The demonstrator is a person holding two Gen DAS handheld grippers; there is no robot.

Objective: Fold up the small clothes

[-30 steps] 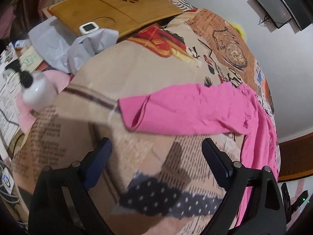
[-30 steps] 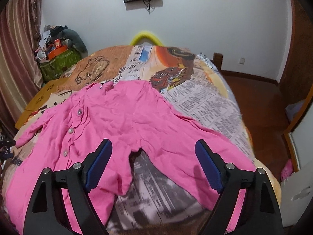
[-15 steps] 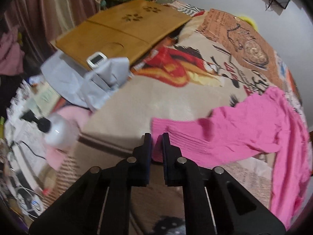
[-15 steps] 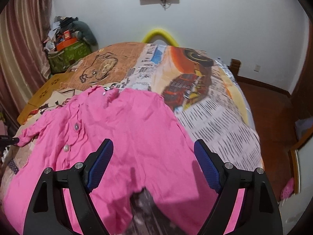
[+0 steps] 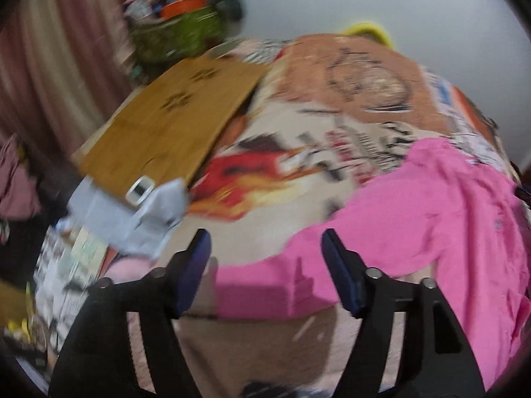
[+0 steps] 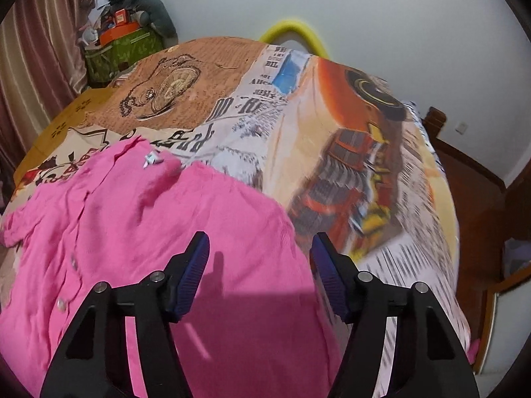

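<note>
A pink buttoned baby garment (image 6: 139, 232) lies spread on the patterned bedspread (image 6: 332, 106). In the blurred left wrist view its sleeve (image 5: 265, 285) lies on the bed under the gap of my left gripper (image 5: 265, 248). The left jaws are opening and no pad presses on the cloth. My right gripper (image 6: 259, 252) hovers over the garment's right edge. Its jaws are closing, with pink cloth below and between them but not pinched.
A wooden board (image 5: 172, 116) lies at the bed's far left, with a small white device (image 5: 141, 190) and grey cloth (image 5: 132, 212) at its near end. A green basket (image 6: 116, 49) of clutter stands in the corner. The bed's edge drops to the floor (image 6: 471, 182) on the right.
My left gripper shut on the sleeve cuff half a second ago and now stands open above it. My right gripper moved across the garment towards its right edge and its jaws narrowed.
</note>
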